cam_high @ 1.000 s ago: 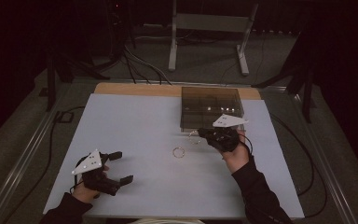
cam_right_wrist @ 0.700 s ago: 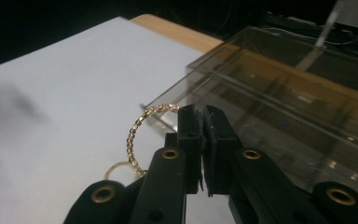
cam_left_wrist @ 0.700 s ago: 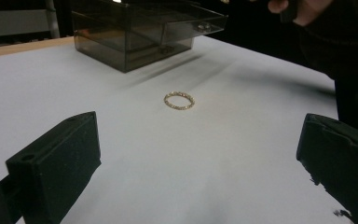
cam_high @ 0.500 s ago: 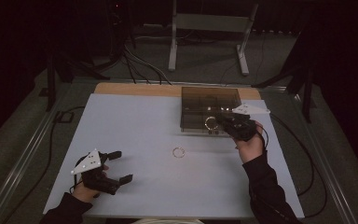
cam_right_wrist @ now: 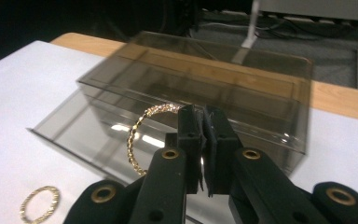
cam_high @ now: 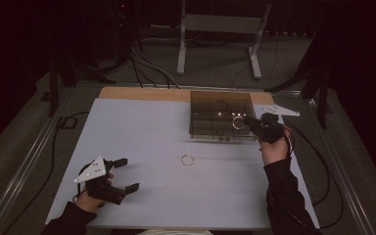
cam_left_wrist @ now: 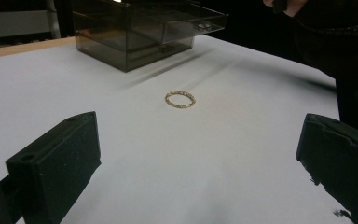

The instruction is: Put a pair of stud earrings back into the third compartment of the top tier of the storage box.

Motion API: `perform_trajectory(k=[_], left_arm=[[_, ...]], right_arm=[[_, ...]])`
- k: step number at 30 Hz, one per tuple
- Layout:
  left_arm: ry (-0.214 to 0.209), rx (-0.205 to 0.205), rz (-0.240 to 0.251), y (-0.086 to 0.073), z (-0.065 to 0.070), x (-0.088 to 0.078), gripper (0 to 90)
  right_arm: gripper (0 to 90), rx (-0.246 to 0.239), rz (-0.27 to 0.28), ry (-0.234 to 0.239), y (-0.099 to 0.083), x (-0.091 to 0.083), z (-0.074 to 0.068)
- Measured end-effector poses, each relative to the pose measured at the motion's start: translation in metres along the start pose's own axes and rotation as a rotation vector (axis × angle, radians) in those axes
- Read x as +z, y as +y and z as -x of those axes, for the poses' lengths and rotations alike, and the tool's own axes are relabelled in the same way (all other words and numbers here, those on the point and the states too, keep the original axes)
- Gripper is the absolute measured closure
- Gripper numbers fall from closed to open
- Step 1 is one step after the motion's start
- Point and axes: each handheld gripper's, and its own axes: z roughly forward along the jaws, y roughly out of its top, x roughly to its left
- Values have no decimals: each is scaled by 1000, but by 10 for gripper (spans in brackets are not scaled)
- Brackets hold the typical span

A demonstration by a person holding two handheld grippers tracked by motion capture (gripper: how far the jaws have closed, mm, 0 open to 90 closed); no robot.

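On the white table top (cam_high: 147,132), everything can be placed against the smoky transparent box (cam_high: 220,113), which stands at the far edge, right of the middle, its divided compartments open to the high view. Right of the box, the person's right hand (cam_high: 273,149) holds the right gripper (cam_high: 247,120) over the box's near right corner. Its fingers (cam_right_wrist: 191,140) are pressed together on the rim of a gold bracelet (cam_right_wrist: 142,135), which hangs tilted from the tips in front of the box's clear wall, lifted off the table. Well away from the box, toward the near left corner of the table, the left hand (cam_high: 89,198) rests with the left gripper (cam_high: 126,174); its fingers (cam_left_wrist: 58,161) are spread wide with nothing between them, pointing toward the box. Between that gripper and the box, just in front of the box's near wall, a second gold bracelet (cam_high: 188,159) lies flat on the table, touching neither gripper.
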Motion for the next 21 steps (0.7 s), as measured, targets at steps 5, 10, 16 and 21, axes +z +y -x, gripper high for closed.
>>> perform_trajectory(k=[5, 10, 16, 21], left_arm=[[1, 5, 1, 0, 1, -1, 5], [-2, 7, -2, 0, 1, -2, 5], [-1, 9, 4, 0, 3, -2, 5], [4, 9, -1, 0, 4, -4, 5]], right_arm=[[866, 54, -22, -40, -5, 5, 13], [865, 78, -59, -65, -11, 13, 21], [864, 83, -75, -71, -14, 16, 21], [859, 91, -71, -62, -14, 16, 22]])
